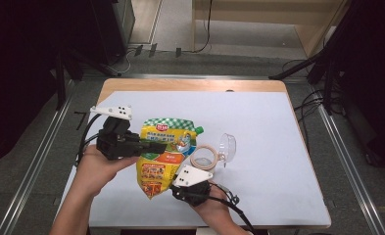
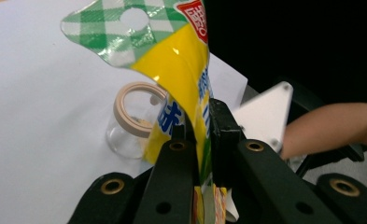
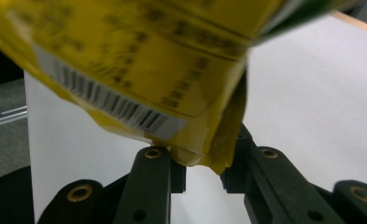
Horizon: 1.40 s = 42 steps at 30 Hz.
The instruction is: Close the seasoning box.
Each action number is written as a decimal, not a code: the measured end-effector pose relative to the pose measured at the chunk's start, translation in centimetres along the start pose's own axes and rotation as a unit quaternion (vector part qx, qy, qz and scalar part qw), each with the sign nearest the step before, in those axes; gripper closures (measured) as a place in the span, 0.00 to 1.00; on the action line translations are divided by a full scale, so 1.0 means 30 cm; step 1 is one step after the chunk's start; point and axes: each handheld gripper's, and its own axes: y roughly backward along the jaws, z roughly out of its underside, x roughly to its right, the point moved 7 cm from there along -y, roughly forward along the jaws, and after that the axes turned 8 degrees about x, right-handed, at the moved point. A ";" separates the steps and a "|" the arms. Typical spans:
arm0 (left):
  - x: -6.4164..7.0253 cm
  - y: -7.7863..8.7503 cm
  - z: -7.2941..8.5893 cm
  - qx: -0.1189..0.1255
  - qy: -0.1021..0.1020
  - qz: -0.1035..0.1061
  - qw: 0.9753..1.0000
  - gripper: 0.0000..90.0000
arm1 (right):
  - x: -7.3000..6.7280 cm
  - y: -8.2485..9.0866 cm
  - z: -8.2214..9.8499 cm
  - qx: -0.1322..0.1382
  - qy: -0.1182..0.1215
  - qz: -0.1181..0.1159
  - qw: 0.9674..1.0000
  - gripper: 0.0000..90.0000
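High view: one yellow pouch (image 1: 161,155), one glass jar (image 1: 214,152), two claws.

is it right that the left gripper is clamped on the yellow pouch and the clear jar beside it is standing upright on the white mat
Not quite. The left gripper is clamped on the yellow pouch, but the clear jar lies on its side on the white mat, its tan-rimmed mouth facing sideways, as the high view shows.

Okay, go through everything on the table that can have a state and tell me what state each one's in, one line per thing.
yellow pouch: lifted off the table, clamped at one side.
left gripper: shut on the pouch.
right gripper: jaws apart, pouch's bottom corner between them, unclamped.
clear jar: lying on its side, mouth open.
beige lid ring: off the jar, beside it.
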 end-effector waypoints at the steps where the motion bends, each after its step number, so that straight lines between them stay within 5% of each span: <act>1: -0.002 -0.009 0.001 -0.002 -0.001 -0.006 1.000 0.97 | -0.008 -0.001 0.000 -0.001 -0.001 -0.003 1.000 0.86; 20: 0.007 -0.126 0.030 -0.039 -0.021 -0.031 0.999 0.90 | -0.106 0.007 -0.012 -0.016 0.003 -0.051 0.999 0.84; 31: -0.019 -0.178 0.047 -0.083 0.000 -0.077 0.994 0.79 | -0.132 -0.002 -0.032 -0.019 -0.022 -0.077 0.997 0.82; 35: -0.028 -0.195 0.048 -0.097 0.017 -0.076 0.992 0.77 | -0.135 -0.003 -0.040 -0.024 -0.037 -0.089 0.995 0.81; 42: -0.052 -0.234 0.042 -0.122 0.038 -0.087 0.988 0.73 | -0.154 -0.001 -0.076 -0.019 -0.026 -0.101 0.994 0.79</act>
